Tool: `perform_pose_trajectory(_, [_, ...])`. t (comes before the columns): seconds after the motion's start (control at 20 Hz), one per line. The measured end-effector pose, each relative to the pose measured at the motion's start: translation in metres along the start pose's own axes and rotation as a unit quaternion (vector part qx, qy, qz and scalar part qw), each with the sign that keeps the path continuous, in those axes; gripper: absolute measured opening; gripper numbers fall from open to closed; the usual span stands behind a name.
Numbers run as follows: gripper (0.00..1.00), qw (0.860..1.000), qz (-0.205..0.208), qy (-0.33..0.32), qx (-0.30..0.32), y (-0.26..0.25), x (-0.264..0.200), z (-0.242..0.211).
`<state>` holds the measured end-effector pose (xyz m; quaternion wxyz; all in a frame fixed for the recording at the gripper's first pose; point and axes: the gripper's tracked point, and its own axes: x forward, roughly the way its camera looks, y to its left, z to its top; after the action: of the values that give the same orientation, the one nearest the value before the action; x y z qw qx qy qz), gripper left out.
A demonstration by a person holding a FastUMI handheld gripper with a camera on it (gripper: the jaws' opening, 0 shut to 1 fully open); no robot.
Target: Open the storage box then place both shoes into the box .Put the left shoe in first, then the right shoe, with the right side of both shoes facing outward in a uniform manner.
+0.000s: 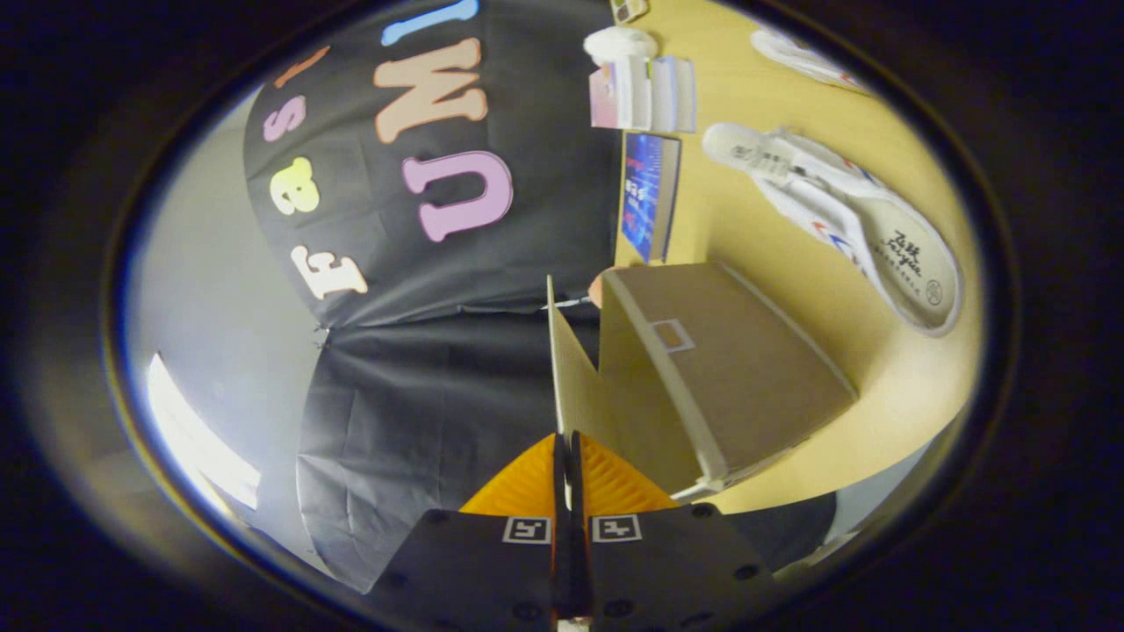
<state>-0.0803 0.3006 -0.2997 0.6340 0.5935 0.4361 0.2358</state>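
The brown cardboard storage box (746, 369) lies on the yellow table, just ahead of my fingers. Its lid flap (575, 369) is swung up from the box body and I see it nearly edge-on. My gripper (566, 474) is shut on the lid's free edge, with an orange finger pressing on either side. Beyond the box lies a white shoe (843, 211) with red and blue stripes, its insole facing me. A second white shoe (803, 57) lies farther off near the table's far edge, partly cut off.
A blue book (650, 193) stands against the black cloth wall just past the box. Behind it is a stack of pastel books (641, 92) with a white bundle (619, 42) on its far side. Bare yellow tabletop (878, 395) surrounds the box.
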Motion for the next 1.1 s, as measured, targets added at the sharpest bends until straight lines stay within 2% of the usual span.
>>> perform_pose_trajectory(0.3, [0.03,0.998,0.026,0.042,-0.046,0.058,0.038,-0.048])
perform_pose_trajectory(0.65, [0.04,0.986,0.043,0.13,-0.098,0.084,0.1,-0.131])
perform_pose_trajectory(1.0, [0.03,0.97,0.007,0.203,-0.133,0.065,0.144,-0.209])
perform_pose_trajectory(1.1, [0.22,0.964,-0.005,0.218,-0.151,0.054,0.142,-0.214])
